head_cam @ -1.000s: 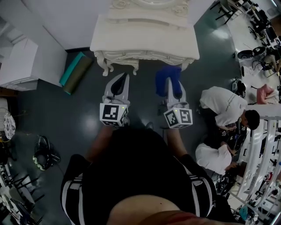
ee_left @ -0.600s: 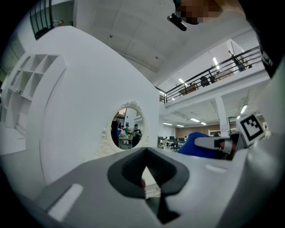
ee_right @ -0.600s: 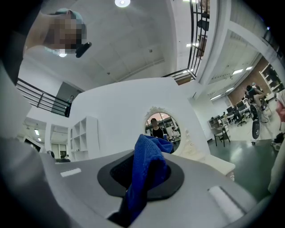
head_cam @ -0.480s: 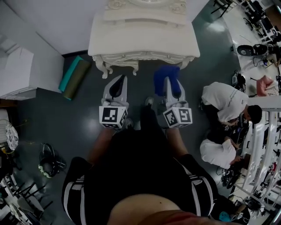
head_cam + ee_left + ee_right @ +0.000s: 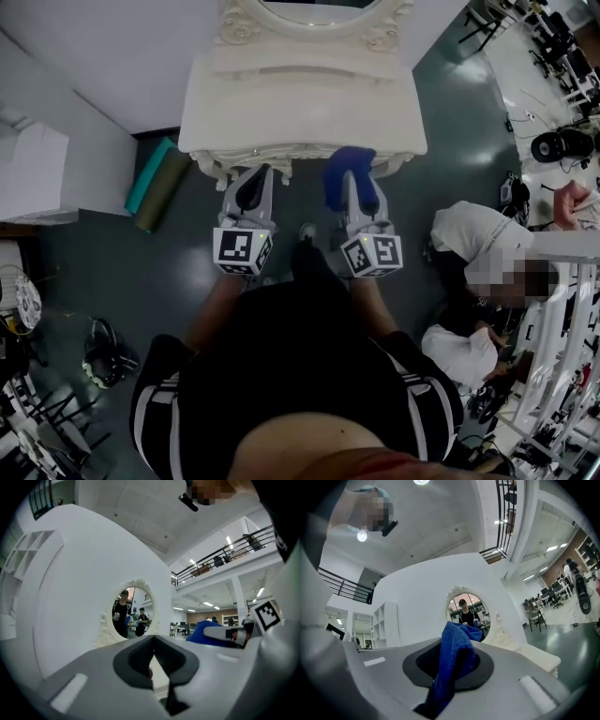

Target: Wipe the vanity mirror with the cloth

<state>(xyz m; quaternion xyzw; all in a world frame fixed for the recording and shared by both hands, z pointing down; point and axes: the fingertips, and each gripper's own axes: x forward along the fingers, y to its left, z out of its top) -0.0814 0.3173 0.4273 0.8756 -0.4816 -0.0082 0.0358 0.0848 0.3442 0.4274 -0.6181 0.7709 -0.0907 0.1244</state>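
The white vanity table (image 5: 300, 103) stands ahead, with the lower rim of its oval mirror (image 5: 309, 7) at the head view's top edge. In the left gripper view the mirror (image 5: 132, 609) hangs ahead, left of centre, in an ornate white frame; the right gripper view shows the mirror (image 5: 468, 610) straight in front. My right gripper (image 5: 352, 187) is shut on a blue cloth (image 5: 349, 169) that reaches the table's front edge; the cloth (image 5: 457, 651) bulges out between the jaws. My left gripper (image 5: 253, 192) is shut on nothing, just short of the table front.
A teal rolled mat (image 5: 155, 173) lies on the dark floor left of the table, by a white cabinet (image 5: 37, 159). Two people (image 5: 473, 239) crouch at the right near a white rack (image 5: 562, 309). Cables and gear (image 5: 103, 352) lie at lower left.
I have stepped closer to the vanity; both grippers now reach its front edge, and the mirror's lower rim has come into the head view. The cloth stays held.
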